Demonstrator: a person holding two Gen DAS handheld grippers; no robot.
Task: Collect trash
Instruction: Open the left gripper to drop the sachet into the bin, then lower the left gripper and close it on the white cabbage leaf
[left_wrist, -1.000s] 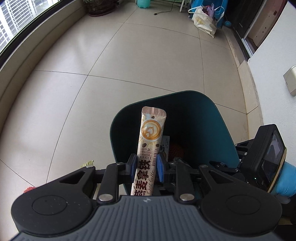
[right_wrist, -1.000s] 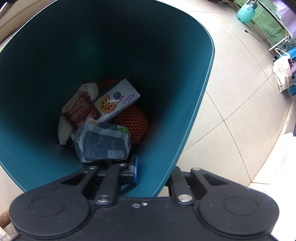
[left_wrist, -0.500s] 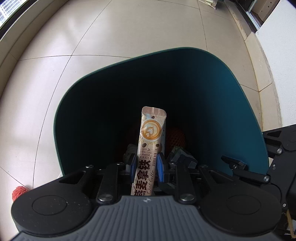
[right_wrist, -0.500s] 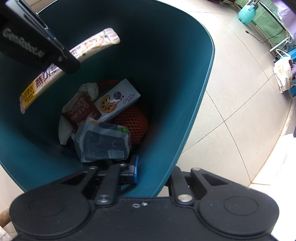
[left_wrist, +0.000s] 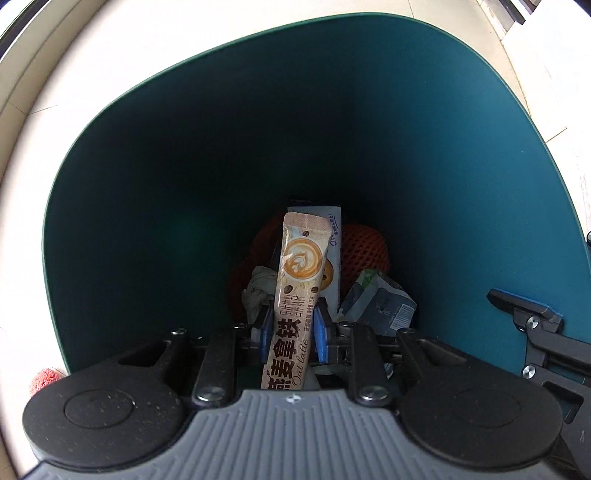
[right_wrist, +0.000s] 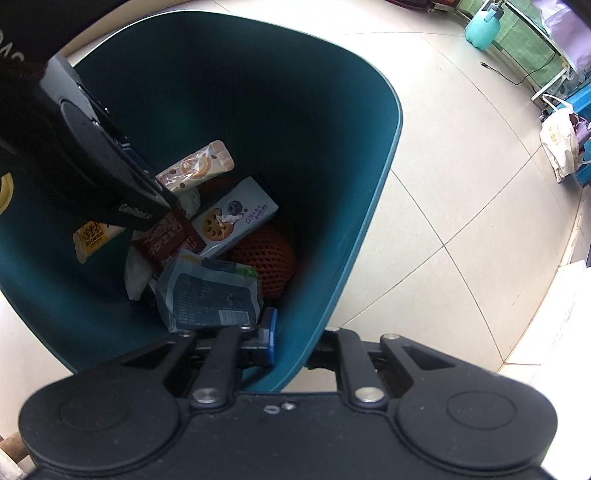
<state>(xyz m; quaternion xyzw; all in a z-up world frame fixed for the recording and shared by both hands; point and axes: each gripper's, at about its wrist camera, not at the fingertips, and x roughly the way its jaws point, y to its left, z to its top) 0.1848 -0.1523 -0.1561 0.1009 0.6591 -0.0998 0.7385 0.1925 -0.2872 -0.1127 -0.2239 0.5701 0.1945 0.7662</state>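
left claw (left_wrist: 290, 328) pinching oat latte sachet (left_wrist: 301, 266) inside teal bin (left_wrist: 147, 184); right claw (right_wrist: 295, 341) clamped on bin rim

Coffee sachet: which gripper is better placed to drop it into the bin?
Left. The left gripper already pinches the coffee sachet and points down inside the bin, above the trash. The right gripper is clamped on the bin's rim, steadying it, so it likely can't let go.

Daylight washes the pale floor (right_wrist: 461, 155) bright, nearly blown out, while the teal bin's interior (left_wrist: 184, 184) sinks into deep shadow. Fisheye bending curves the edges; focus stays sharp.
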